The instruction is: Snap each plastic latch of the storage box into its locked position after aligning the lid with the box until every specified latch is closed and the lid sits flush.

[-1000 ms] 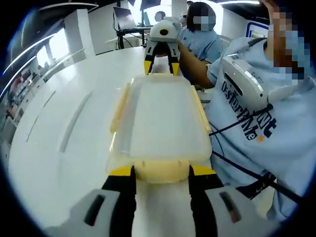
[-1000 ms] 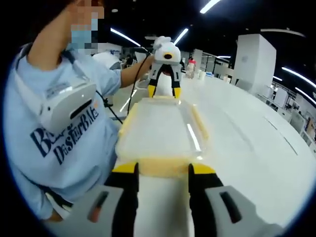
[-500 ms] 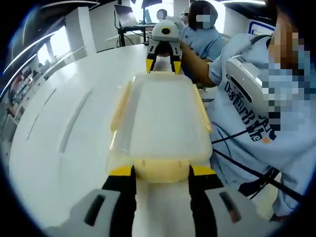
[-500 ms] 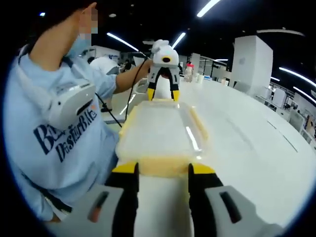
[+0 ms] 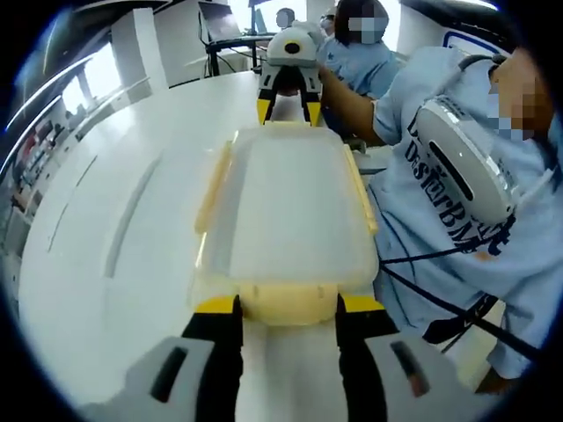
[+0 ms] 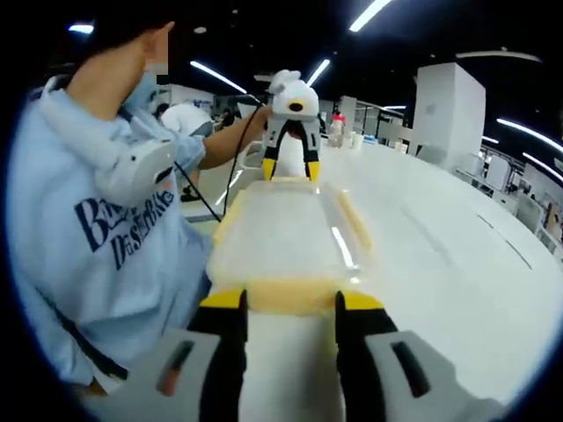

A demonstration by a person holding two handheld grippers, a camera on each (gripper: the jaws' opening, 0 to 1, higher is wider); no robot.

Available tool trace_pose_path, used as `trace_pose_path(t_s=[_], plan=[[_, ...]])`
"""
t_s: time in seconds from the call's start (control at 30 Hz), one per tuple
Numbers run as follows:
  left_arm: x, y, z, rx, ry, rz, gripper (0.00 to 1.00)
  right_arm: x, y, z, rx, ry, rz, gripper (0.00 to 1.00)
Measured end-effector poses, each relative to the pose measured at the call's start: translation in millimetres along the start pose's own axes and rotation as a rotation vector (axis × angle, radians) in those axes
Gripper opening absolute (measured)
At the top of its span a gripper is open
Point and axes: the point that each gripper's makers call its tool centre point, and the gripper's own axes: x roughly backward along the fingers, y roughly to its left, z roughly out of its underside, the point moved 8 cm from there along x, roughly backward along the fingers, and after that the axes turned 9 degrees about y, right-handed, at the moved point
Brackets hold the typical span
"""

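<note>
My left gripper [image 5: 287, 309] straddles the near end latch [image 5: 288, 301], jaws apart; right gripper [image 6: 287, 303] likewise spread at the storage box [image 6: 286, 236]'s opposite end. I'd press both evenly.

Frosted translucent plastic lid [image 5: 286, 211], glossy yellow latches [image 5: 287, 301], smooth white table [image 5: 123, 220]
</note>
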Motion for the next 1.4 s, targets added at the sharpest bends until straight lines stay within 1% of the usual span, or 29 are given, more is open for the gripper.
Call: trace_pose_path(t_s=[0.17, 0.33, 0.5, 0.57, 0.67, 0.87, 1.1, 1.23, 1.4], plan=[[-0.9, -3.1, 4.9, 0.001, -0.013, -0.002, 0.41, -3.8, 4.0, -1.7, 0.007, 0.022, 0.008, 0.38], [-1.0, -2.8, 10.7, 0.004, -0.037, -0.002, 0.41, -5.1, 1.9, -1.4, 0.016, 0.019, 0.01, 0.38], [0.8, -2.3, 17.2, 0.017, -0.038, -0.009, 0.41, -12.6, -0.2, -5.9, 0.023, 0.015, 0.009, 0.38], [1.5, -1.4, 20.5, 0.015, -0.057, -0.004, 0.41, -14.0, -0.5, -6.4, 0.017, 0.011, 0.004, 0.38], [1.4, 2.0, 25.0, 0.008, -0.101, 0.008, 0.41, -14.9, -2.3, -5.7, 0.013, -0.001, 0.002, 0.38], [2.7, 6.1, 30.0, 0.004, -0.138, 0.01, 0.41, -18.2, -2.6, -5.1, 0.016, -0.023, 0.014, 0.38], [3.9, 12.6, 34.7, -0.011, -0.184, 0.029, 0.41, -22.5, -5.7, -8.1, 0.0, -0.008, 0.011, 0.38], [4.6, 16.1, 35.8, -0.013, -0.197, 0.042, 0.41, -23.2, -7.3, -9.4, -0.004, 0.006, 0.012, 0.38], [5.8, 16.3, 38.4, -0.015, -0.206, 0.038, 0.4, -25.8, -6.6, -11.5, -0.004, 0.01, 0.014, 0.37]])
